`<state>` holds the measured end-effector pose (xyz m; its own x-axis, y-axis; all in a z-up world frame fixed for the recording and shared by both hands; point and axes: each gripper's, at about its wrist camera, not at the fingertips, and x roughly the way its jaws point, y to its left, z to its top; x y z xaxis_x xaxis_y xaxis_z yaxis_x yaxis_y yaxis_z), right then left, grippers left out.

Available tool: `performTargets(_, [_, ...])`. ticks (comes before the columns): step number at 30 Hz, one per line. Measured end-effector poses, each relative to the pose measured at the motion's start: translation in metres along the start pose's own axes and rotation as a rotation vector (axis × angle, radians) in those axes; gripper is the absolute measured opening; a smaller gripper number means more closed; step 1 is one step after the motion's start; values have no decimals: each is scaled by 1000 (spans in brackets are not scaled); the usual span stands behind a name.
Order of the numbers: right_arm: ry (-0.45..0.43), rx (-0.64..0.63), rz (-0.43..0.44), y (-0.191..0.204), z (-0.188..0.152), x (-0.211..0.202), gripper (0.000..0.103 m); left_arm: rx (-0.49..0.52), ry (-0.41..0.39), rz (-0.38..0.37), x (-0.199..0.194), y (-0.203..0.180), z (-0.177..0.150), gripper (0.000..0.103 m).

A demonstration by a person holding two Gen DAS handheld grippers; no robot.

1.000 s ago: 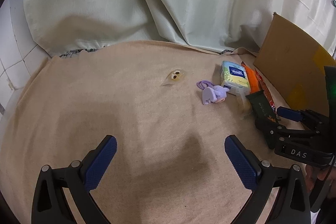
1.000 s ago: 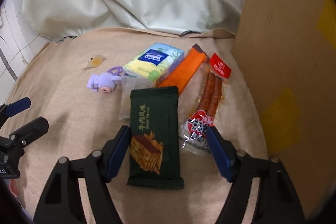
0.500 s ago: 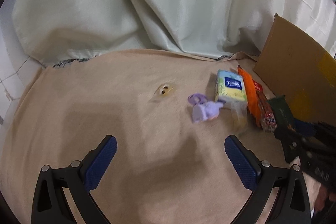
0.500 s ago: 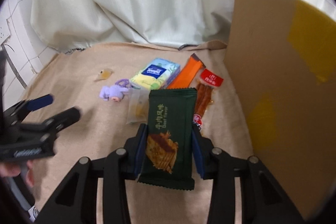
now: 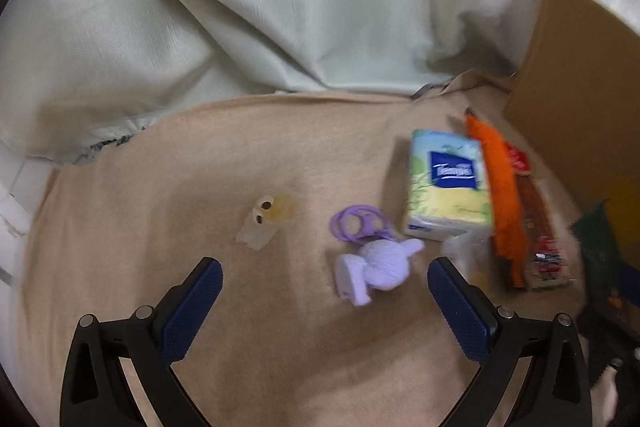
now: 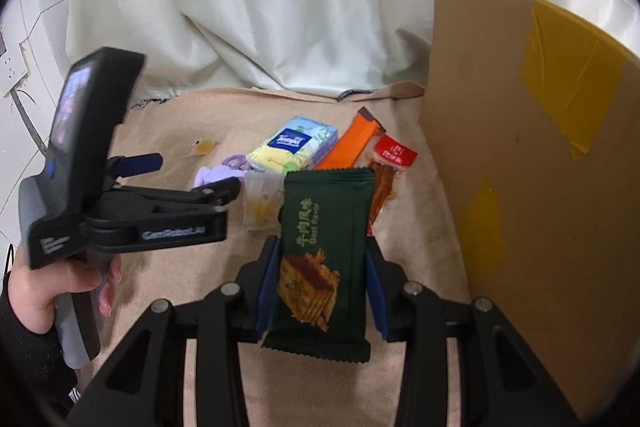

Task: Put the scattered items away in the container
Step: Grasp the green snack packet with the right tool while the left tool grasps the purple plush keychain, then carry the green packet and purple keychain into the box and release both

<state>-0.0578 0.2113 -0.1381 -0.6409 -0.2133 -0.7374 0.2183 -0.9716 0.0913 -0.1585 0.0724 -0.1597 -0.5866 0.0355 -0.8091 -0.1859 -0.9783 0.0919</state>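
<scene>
My right gripper (image 6: 322, 291) is shut on a dark green snack packet (image 6: 324, 251) and holds it above the cloth, left of the cardboard box (image 6: 528, 163). My left gripper (image 5: 324, 301) is open and empty, just in front of a purple plush keychain (image 5: 376, 265). On the cloth lie a tissue pack (image 5: 448, 183), an orange bar (image 5: 502, 187), a red sausage packet (image 5: 536, 215), a clear candy packet (image 6: 260, 203) and a small amber candy (image 5: 266, 219). The left gripper also shows in the right wrist view (image 6: 188, 175).
A beige cloth (image 5: 200, 187) covers the surface. A white curtain (image 5: 300, 7) hangs behind. The cardboard box wall (image 5: 580, 87) stands at the right. White tiled wall (image 6: 24, 67) at the left.
My right gripper has shut on the green packet and lifted it. My left gripper has moved forward and right, towards the purple keychain.
</scene>
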Motion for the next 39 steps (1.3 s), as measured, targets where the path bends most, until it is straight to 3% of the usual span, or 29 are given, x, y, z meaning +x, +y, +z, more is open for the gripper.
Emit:
performTargets(7, [0,1,24,-2,1,2,45,73,-20,71,7,-13,6,101])
performTargets(10, [1,-2,32,-1,1,3,45,115,-33,92,9,-23,3,88])
performTargets(14, [0,-7,42,1,0,4,45,90,-58,-6,5,-25,2,27])
performTargets(18, [0,-1,52,1,-2,2,45,32,-99,-100,-10,-14,-4,27])
performTargets(23, [-20,-12,71,6,-3,-8,45,-51,-142,-159,-46,14,-16,27])
performTargets(31, [-52,-31,104,19,-4,-26,45,-104,-163,-127,-92,45,-44,27])
performTargets(39, [-60,-32,142,31,-16,-39,45,-133,-159,-120,-117,46,-78,27])
